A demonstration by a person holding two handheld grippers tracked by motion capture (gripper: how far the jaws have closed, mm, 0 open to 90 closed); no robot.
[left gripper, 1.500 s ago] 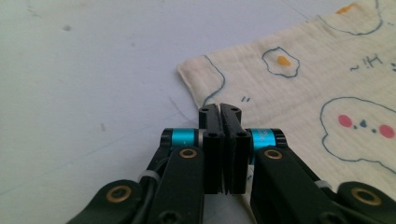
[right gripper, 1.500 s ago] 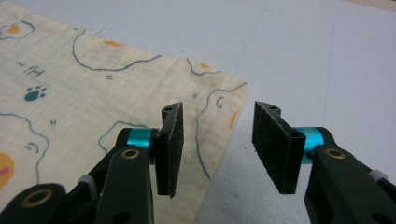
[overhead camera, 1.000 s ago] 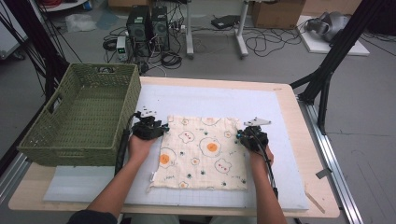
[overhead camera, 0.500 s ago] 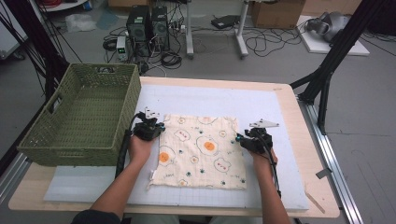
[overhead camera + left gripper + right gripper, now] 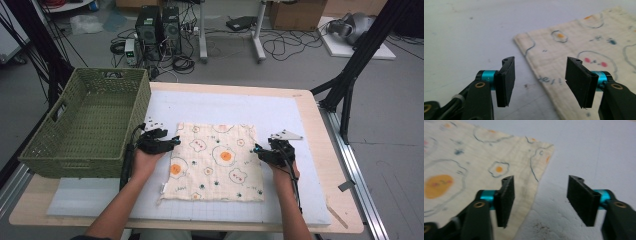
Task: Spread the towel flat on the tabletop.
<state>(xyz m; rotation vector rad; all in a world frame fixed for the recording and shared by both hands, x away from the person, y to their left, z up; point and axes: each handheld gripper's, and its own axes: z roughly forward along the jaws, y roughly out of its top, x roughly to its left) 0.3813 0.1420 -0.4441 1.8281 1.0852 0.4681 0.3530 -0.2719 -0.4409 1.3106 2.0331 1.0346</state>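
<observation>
The cream square cloth with egg prints (image 5: 215, 162) lies flat between the left gripper (image 5: 172, 142) and the right gripper (image 5: 258, 151), whose jaws have just been opening and hold nothing.

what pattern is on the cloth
Cream cloth printed with fried eggs and small bear faces, clearest in the high view.

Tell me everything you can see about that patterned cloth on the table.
The cloth is a cream, roughly square piece of soft-looking woven fabric printed with fried eggs and small faces. It lies spread flat on the white mat, slightly wrinkled, beside the green basket. Nothing grips it; open fingers straddle its left and right edges.
</observation>
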